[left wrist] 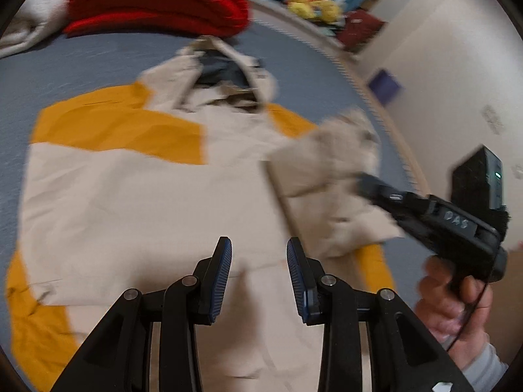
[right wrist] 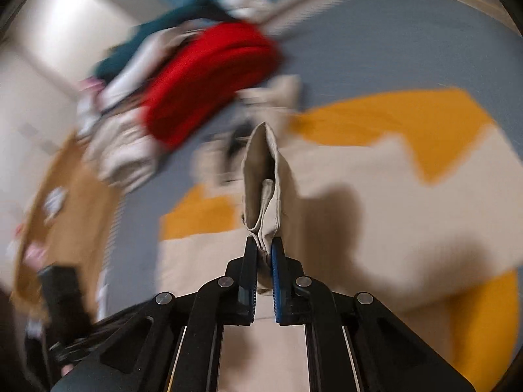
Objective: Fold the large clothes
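While right hand-held gripper [right wrist: 264, 254] pinches sleeve [right wrist: 261, 176], left [left wrist: 259, 254] hovers, ajar.

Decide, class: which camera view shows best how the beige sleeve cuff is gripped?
The right wrist view: the right hand-held gripper is shut on the cuff, sharp and centred. The left wrist view shows that cuff only blurred, with the grip hidden.

Motion-blurred throughout in both wrist views. Red folded fabric [left wrist: 157, 3] cut off by the top edge at far left. Yellow plush toys [left wrist: 312, 3] at far right too smeared to tell apart. Jacket collar [left wrist: 225, 75] interior indistinct. Cardboard box [right wrist: 68, 202] at near left smeared, contents unreadable. Clothes pile [right wrist: 157, 52] behind it blurred into streaks.
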`<state>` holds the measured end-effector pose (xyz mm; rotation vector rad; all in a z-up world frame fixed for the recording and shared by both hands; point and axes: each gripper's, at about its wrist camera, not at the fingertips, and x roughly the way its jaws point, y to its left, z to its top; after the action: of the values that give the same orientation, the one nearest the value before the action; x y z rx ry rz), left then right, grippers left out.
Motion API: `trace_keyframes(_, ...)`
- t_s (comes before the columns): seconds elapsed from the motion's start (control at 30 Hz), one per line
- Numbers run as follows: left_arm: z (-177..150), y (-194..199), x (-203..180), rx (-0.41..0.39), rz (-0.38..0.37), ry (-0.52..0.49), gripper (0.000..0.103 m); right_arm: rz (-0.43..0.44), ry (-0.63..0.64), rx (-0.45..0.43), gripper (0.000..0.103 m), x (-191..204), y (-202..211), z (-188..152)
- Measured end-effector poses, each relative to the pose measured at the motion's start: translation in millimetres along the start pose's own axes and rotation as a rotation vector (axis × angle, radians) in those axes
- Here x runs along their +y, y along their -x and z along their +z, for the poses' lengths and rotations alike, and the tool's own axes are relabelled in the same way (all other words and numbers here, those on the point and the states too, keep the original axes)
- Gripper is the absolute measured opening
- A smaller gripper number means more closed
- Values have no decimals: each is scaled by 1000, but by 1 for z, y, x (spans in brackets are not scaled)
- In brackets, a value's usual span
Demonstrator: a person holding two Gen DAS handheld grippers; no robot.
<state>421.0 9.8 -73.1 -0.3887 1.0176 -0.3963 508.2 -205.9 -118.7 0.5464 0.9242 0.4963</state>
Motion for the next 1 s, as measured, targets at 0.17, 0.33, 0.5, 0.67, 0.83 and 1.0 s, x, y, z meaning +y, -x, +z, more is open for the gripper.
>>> trace_keyframes(0.17,-1,0,-30,-21,-95,-96,31,124,51,56,8,33,-17,-12)
trace_keyframes(0.33,-1,-10,-41,-28,-23,-144,31,172,55,89,8,43,-29,-16)
trace_keyframes(0.5,1,-16,-33,-39,26,-118,10,214,85,125,9,48,-28,-20)
trace_keyframes(0.67,4,-10,-17,-99,159,-57,6,114,79,100,24,42,-25,-19)
trace_keyframes(0.83,12,16,36,-165,303,165,6,-97,54,13,37,24,-13,-13)
trace_keyframes(1.0,7,45,96,-206,474,384,5,-301,-94,43,37,-20,-16,-8)
